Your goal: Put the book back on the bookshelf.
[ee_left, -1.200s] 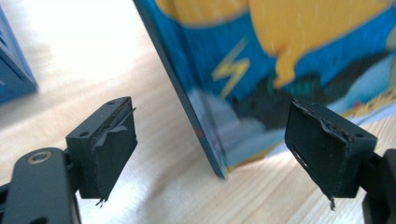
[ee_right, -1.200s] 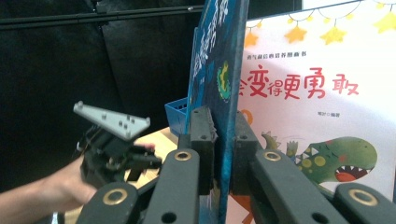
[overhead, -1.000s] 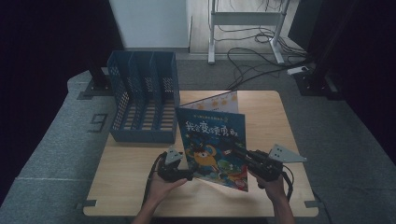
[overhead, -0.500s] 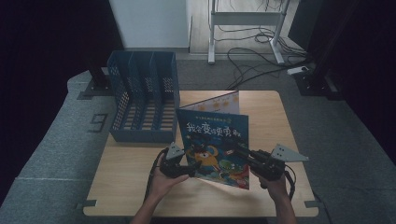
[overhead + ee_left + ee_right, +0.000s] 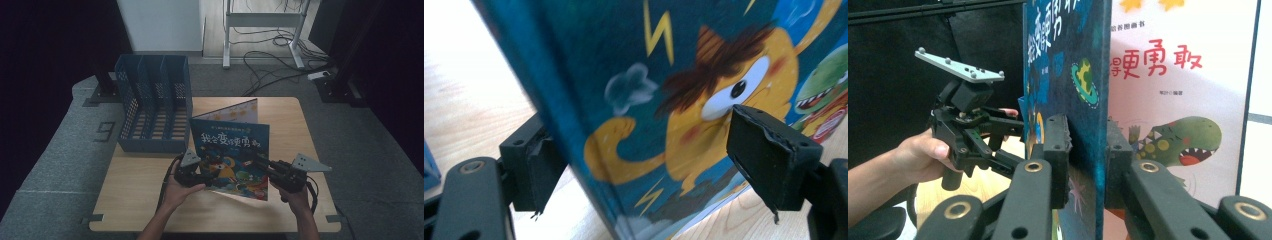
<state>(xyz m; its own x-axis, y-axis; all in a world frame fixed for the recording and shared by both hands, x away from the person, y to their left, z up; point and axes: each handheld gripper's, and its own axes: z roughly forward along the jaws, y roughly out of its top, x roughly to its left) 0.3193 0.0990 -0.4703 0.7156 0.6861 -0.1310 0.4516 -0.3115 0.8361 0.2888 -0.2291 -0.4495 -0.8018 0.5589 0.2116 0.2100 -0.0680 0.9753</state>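
Pressed flat on either face of the front cover's free edge, jaws of the right gripper [image 5: 1088, 140], just lately easing open yet with pads touching the picture book [image 5: 1083, 75] between them. Spread wide on either side of the spine's lower end, jaws of the left gripper [image 5: 639, 150], neither pad pressing. Standing upright on the desk [image 5: 140, 200], fanned into a V, long axis vertical, spine toward the left hand [image 5: 177, 192], blue cover facing the person, pale inner page angled away behind. Just beyond the spine, to the back left, a blue slotted file rack [image 5: 152, 102], dividers running away from the person, compartments bare. Nearer that rack: the left hand. Likely obstacles: the splayed covers, too wide for one slot unless closed, and the rack's near wall.
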